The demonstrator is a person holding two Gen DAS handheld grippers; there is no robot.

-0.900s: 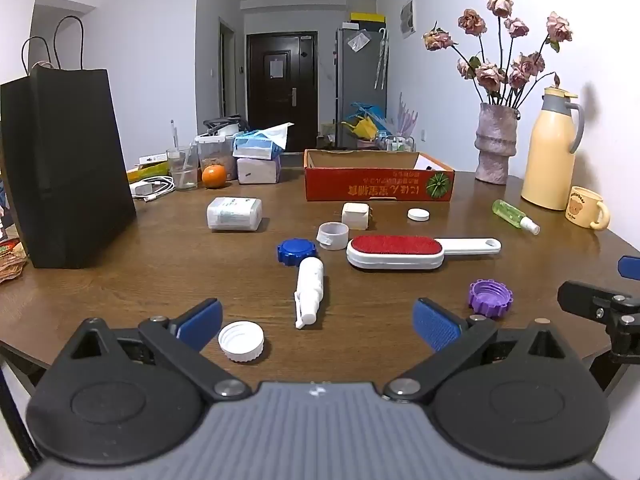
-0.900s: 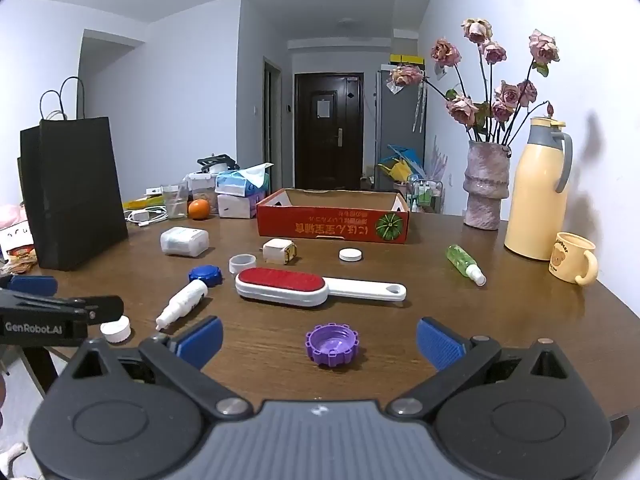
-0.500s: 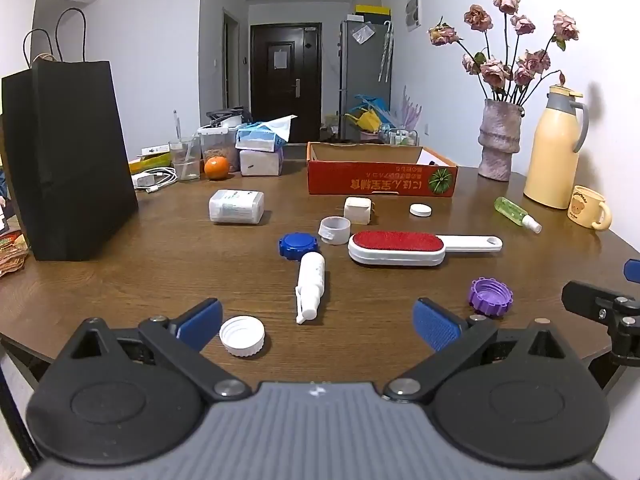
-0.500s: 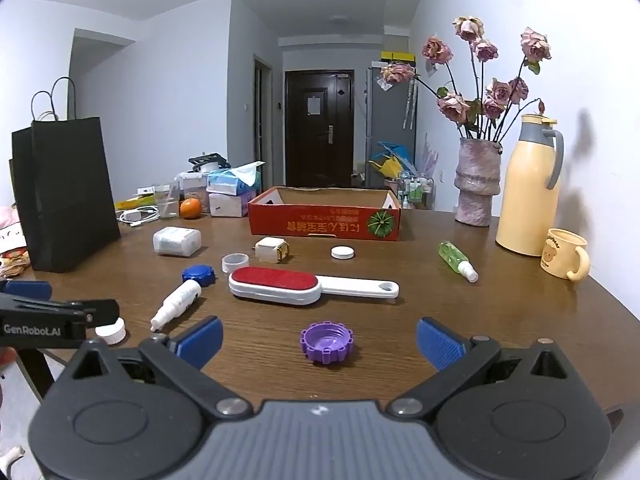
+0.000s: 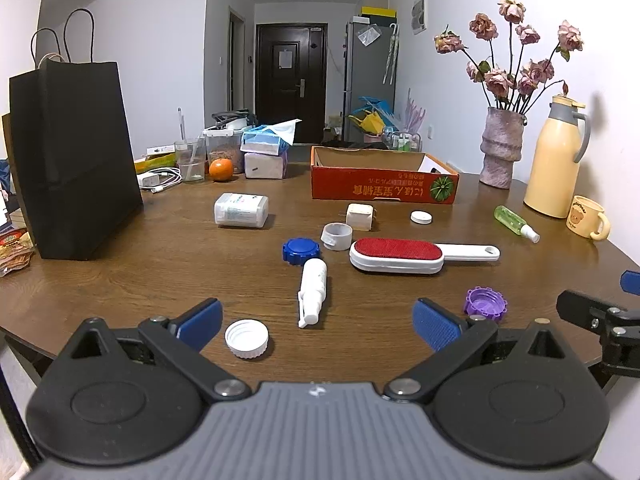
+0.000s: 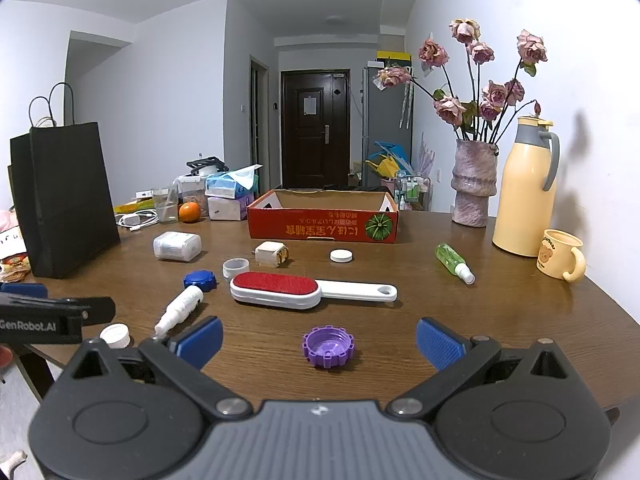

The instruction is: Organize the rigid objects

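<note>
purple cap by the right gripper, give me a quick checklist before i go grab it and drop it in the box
1. Right gripper open, nothing between its fingers: ok.
2. Purple cap lies ahead, centred between the fingers, open side up: ok.
3. Space around the cap: ok; the lint brush lies apart, farther back.
4. Left gripper open and off to the side, out of the path: ok.
5. Red cardboard box open on top: ok.
6. Room inside the box: cannot tell, its floor is hidden by the front wall.
</note>
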